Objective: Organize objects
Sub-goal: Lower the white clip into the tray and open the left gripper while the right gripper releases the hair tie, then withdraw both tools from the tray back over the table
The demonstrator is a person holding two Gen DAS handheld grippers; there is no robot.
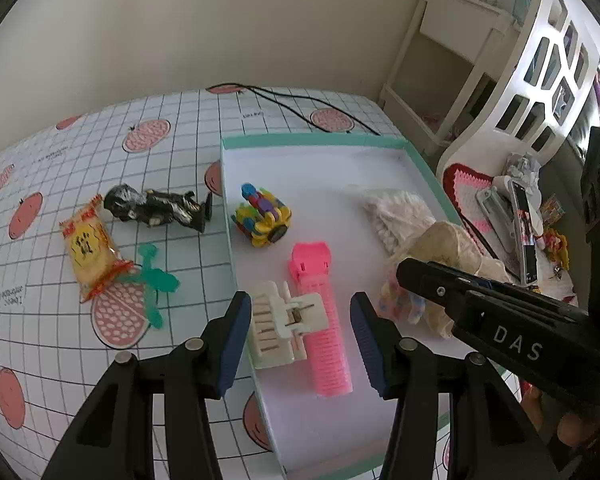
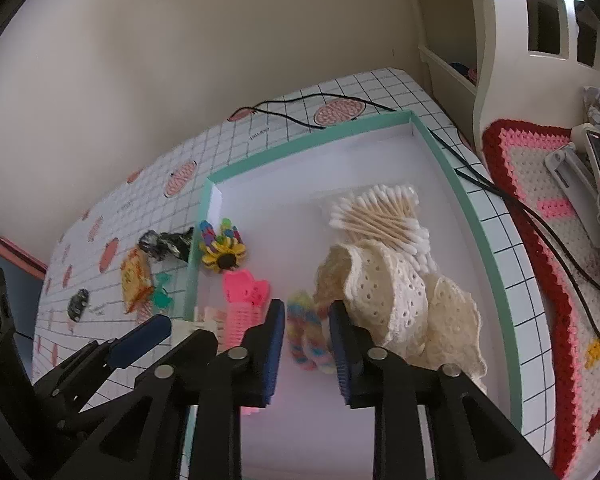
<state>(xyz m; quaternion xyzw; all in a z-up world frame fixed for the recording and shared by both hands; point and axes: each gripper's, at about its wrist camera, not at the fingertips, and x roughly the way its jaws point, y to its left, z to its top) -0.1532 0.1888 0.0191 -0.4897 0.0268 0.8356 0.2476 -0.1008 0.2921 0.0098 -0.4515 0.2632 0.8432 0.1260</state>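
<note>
Partly hidden behind the right tongs (image 2: 306, 344), one multicoloured knit piece (image 2: 305, 334) lies in the tray (image 2: 496, 248). Both left tongs (image 1: 300, 344) and right stand spread, empty; one white claw clip (image 1: 278, 330) overlaps the tray's edge at lower centre.

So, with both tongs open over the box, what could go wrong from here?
The white hair clip straddles the box wall and leans on the pink roller; a push by the left tongs may tip it out. The right tongs might snag the lace fabric beside the rainbow item.
</note>
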